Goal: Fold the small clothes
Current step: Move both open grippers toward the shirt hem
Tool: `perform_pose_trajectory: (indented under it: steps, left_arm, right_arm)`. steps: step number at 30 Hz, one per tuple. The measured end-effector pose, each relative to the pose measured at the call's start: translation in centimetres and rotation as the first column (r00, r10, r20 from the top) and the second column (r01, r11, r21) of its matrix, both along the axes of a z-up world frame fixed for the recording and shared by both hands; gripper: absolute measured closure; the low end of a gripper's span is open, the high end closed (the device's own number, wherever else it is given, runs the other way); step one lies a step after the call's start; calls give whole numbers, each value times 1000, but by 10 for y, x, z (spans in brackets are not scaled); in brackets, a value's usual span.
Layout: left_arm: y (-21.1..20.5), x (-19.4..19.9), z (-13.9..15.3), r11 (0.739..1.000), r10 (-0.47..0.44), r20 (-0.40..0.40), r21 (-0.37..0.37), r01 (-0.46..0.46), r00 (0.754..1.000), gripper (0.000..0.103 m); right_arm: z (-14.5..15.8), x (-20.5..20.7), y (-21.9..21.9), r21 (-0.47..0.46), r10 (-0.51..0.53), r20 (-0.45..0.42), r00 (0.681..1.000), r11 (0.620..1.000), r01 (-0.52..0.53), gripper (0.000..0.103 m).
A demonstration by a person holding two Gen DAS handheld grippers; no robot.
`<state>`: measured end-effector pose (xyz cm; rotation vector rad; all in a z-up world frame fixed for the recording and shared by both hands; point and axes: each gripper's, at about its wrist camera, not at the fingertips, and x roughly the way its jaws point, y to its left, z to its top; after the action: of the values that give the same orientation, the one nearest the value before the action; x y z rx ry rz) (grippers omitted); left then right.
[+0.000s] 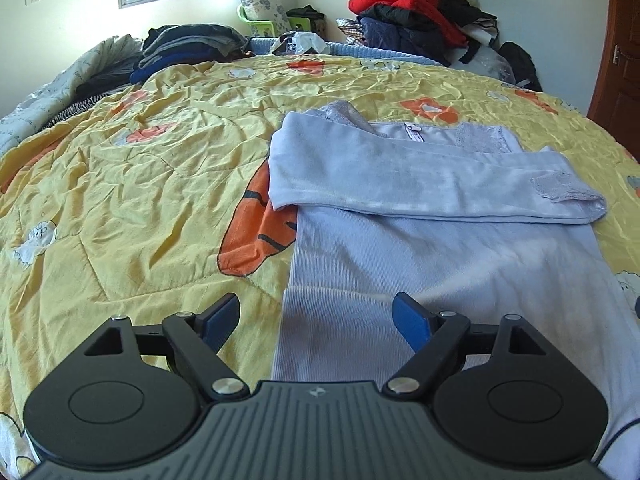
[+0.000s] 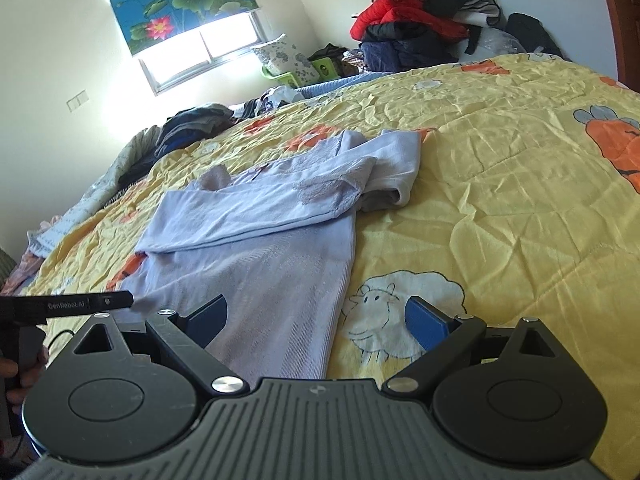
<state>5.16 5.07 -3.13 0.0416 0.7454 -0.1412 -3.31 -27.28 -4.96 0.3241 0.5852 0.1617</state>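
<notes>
A pale lavender long-sleeved top lies flat on the yellow quilt, one sleeve folded across its chest, lace cuff at the right. My left gripper hovers open over the top's lower left edge, nothing between its blue pads. In the right wrist view the same top stretches away, both sleeves folded in near the collar. My right gripper stands open above the top's lower right hem and a sheep print, holding nothing. The left gripper's body and a hand show at that view's left edge.
The yellow cartoon quilt covers the bed. A stack of dark folded clothes sits at the far left, a heap of red and dark jackets at the far right corner. A wooden door stands right.
</notes>
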Motion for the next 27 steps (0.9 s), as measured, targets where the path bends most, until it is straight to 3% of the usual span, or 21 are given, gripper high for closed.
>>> perform_pose_trajectory:
  steps: [12,17,27]
  left_arm:
    - [45,-38,-6,991,-111,-49,-76,107,993,19]
    - [65,-45,-8,978,-152,-86,-156,137,985,19]
    - [60,-50,-6,1000,-10,-80,-30,8,997,19]
  right_arm:
    - [2,-21,9,-35,67,-15,998,997,-67,9]
    - [-1,-32,13,-32,97,-29,995,995,-98,9]
    - [-3,-37,22,-50,114,-39,993,992,-116,7]
